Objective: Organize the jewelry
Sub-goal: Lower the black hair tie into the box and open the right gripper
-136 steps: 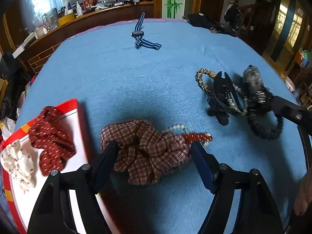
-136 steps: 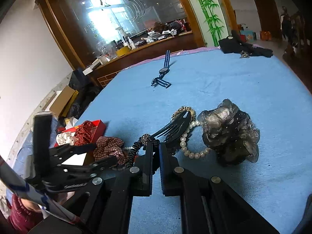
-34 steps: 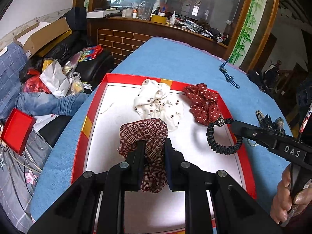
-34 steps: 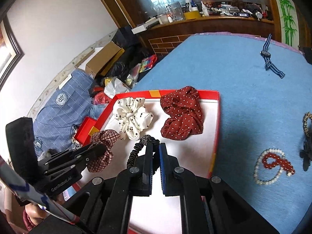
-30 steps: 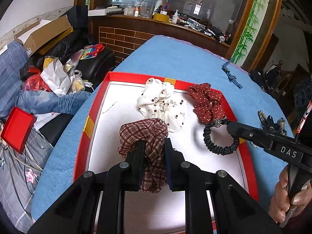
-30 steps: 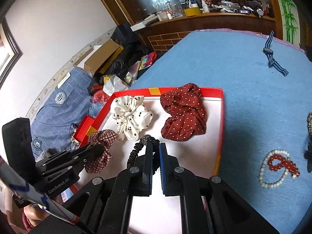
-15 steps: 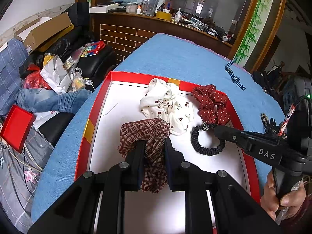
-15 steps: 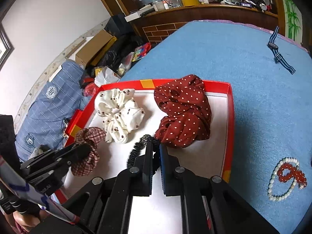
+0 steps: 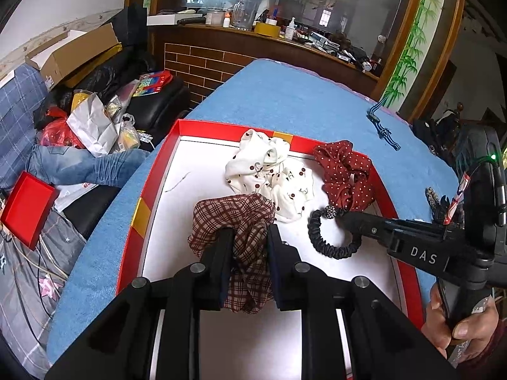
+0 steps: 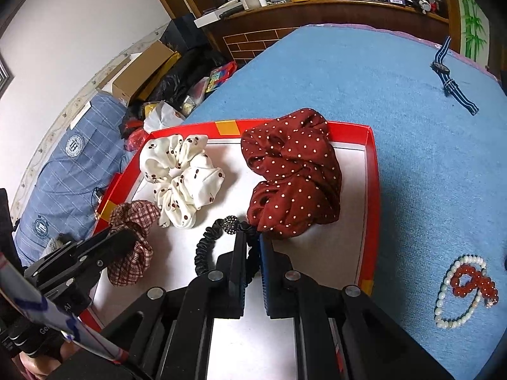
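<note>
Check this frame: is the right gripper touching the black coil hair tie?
Touching. The right wrist view shows the right gripper with its jaws shut on the black coil hair tie, whose band runs between the fingers over the red tray.

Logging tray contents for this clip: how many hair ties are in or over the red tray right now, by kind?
Fabric scrunchies: 3 - the white spotted scrunchie and red polka-dot scrunchie lying in the red tray, and the plaid scrunchie held in the left gripper.
Coiled hair ties: 1 - the black spiral hair tie, held in the right gripper.
Total: 4
</note>
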`<state>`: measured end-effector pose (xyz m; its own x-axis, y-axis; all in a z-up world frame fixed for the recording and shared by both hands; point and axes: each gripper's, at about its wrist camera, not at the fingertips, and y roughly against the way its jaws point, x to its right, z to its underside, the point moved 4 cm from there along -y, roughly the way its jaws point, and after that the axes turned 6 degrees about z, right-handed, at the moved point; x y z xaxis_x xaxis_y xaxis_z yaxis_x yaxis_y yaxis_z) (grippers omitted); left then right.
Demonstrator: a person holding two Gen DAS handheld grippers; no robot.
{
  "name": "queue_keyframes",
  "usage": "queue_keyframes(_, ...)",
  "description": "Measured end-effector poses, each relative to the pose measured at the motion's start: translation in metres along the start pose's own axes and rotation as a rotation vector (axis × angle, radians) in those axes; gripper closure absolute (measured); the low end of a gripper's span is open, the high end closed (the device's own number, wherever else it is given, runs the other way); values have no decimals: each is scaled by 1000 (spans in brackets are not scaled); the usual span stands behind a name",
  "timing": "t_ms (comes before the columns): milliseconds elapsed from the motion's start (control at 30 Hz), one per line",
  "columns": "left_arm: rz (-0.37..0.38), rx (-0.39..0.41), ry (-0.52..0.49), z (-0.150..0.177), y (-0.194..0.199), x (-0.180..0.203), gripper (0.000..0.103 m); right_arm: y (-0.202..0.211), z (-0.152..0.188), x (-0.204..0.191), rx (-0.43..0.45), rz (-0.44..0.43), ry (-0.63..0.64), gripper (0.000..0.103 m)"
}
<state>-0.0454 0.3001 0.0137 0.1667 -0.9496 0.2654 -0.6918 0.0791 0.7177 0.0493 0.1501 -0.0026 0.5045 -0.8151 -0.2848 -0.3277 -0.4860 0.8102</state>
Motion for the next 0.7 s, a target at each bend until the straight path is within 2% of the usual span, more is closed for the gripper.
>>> queue_keyframes(700,-22,37,-40,-3,8,13,72,17,5,-2,29,15,16,85)
